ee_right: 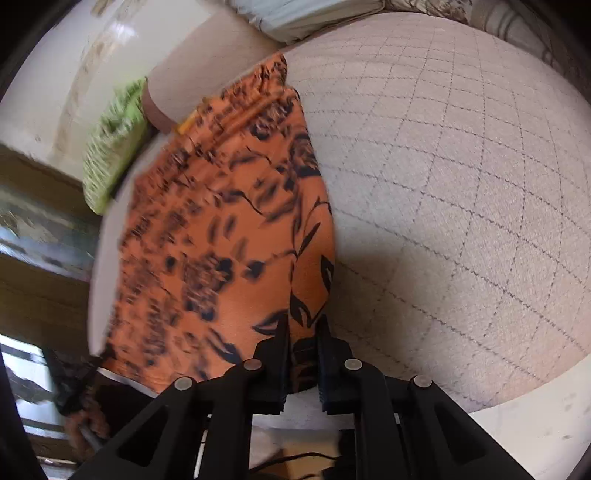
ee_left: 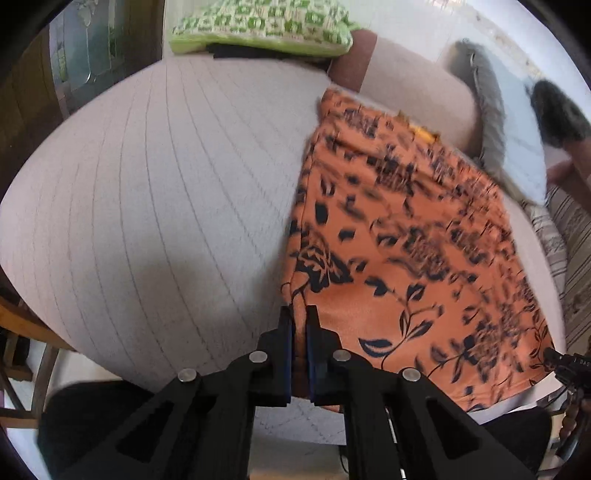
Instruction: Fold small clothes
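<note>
Hand-held grippers (ee_left: pixel 300 321) (ee_right: pixel 303 330) on garment (ee_left: pixel 406 240) corners

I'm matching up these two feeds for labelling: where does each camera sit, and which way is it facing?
Left wrist: rides the left gripper, looking down along its jaws, shut on the near left corner of the orange floral garment on the quilted cushion; a green patterned pillow beyond.
Right wrist: rides the right gripper, angled down, jaws shut on the garment's near right corner.
Shared: garment, cushion, pillow; each view shows the other hand at its edge.
</note>
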`<action>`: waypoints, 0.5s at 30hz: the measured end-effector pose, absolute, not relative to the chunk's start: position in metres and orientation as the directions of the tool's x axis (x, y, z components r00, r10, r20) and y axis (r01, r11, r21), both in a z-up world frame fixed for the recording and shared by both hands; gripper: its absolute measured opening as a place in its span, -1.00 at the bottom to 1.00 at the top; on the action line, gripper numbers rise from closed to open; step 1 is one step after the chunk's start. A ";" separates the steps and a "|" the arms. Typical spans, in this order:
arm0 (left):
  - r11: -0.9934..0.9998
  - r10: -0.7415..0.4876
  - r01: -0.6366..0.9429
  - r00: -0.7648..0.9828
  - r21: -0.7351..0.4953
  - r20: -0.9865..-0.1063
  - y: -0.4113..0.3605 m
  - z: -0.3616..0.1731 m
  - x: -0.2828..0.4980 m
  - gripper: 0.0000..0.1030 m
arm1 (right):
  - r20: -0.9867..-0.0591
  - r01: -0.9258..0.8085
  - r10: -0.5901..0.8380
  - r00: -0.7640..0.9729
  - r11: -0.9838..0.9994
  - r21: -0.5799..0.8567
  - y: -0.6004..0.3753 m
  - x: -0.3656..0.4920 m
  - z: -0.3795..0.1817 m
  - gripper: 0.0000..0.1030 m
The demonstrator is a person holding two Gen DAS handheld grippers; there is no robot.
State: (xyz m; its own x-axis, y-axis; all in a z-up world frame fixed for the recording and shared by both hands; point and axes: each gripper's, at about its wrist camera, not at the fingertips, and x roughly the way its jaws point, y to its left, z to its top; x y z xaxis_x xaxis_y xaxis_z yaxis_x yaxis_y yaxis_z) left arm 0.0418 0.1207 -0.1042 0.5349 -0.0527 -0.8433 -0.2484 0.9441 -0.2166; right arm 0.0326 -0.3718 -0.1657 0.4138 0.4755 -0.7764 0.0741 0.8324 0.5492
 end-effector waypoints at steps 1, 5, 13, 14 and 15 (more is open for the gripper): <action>0.944 -0.056 -0.241 0.553 -0.224 -0.831 0.123 -0.096 0.043 -0.88 | -0.758 0.069 0.498 0.421 0.816 0.575 -0.374 0.033 -0.161 -0.75; 0.937 -0.088 -0.220 0.606 -0.273 -0.791 0.132 -0.066 0.066 -0.88 | -0.659 0.040 0.590 0.466 0.730 0.682 -0.384 0.049 -0.135 -0.75; 0.945 -0.038 -0.202 0.715 -0.258 -0.698 0.158 0.001 0.230 -0.93 | -0.486 -0.056 0.665 0.568 0.620 0.782 -0.380 0.205 -0.073 -0.75; 0.944 -0.023 -0.213 0.719 -0.252 -0.694 0.161 0.002 0.254 -0.94 | -0.476 -0.055 0.664 0.577 0.613 0.789 -0.378 0.231 -0.069 -0.75; 0.944 -0.015 -0.222 0.709 -0.243 -0.705 0.163 -0.001 0.284 -0.94 | -0.478 -0.055 0.651 0.590 0.623 0.780 -0.376 0.257 -0.065 -0.75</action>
